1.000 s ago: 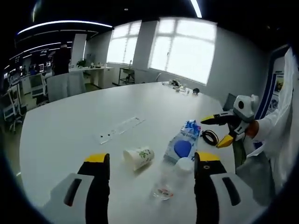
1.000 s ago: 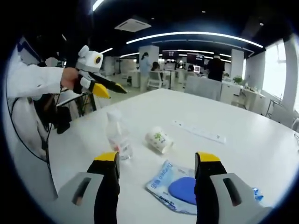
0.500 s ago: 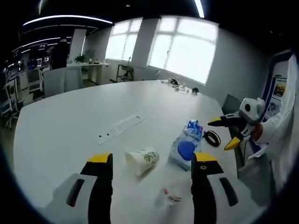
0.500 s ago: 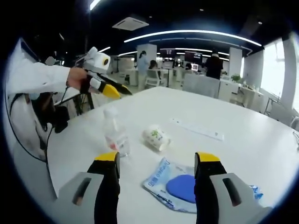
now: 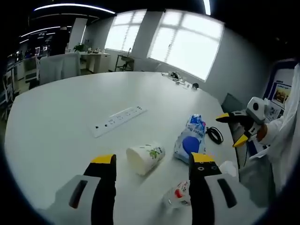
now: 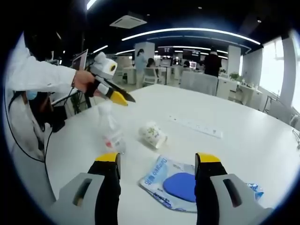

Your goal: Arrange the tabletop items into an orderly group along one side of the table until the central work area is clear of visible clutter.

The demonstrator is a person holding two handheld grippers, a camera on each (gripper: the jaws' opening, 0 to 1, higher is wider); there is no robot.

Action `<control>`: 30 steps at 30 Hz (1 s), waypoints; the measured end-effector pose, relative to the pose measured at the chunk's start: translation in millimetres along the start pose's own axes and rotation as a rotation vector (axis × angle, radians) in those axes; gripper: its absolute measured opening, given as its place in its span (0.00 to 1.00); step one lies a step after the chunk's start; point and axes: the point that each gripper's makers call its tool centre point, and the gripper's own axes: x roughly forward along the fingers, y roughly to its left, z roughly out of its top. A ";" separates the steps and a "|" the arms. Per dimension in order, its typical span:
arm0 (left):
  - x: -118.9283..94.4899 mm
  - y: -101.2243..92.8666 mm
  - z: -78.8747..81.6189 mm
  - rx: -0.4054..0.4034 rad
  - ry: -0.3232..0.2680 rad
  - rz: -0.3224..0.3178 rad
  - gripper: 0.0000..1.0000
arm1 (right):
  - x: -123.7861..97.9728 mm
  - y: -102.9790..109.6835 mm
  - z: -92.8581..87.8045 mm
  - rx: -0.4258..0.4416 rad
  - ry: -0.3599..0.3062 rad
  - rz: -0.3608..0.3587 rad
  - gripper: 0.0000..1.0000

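The big white oval table (image 5: 61, 108) carries the clutter, all near the person's edge. Taking the power strip (image 5: 118, 120) as landmark: the blue wet-wipes pack (image 6: 176, 183) lies well toward the person from it, the tipped paper cup (image 5: 144, 158) between the two, the clear water bottle (image 6: 111, 132) just beyond the cup. The left gripper (image 6: 122, 97) hovers above the bottle, jaws spread; the right gripper (image 5: 236, 127) is spread too, holding nothing. My read: an approach to grasp the bottle, needing a descent and squeeze. The pack's printing is unreadable.
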 end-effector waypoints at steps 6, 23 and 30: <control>15.3 -0.6 -7.5 -0.036 0.025 -0.036 0.59 | 1.6 -4.0 -2.1 0.003 0.005 -0.006 0.62; 54.6 5.1 -36.1 -0.112 0.100 -0.100 0.49 | 4.1 -17.8 -13.8 0.013 0.028 -0.036 0.61; 66.5 8.1 -43.5 -0.127 0.113 -0.114 0.44 | 6.6 -21.9 -19.1 0.018 0.038 -0.044 0.60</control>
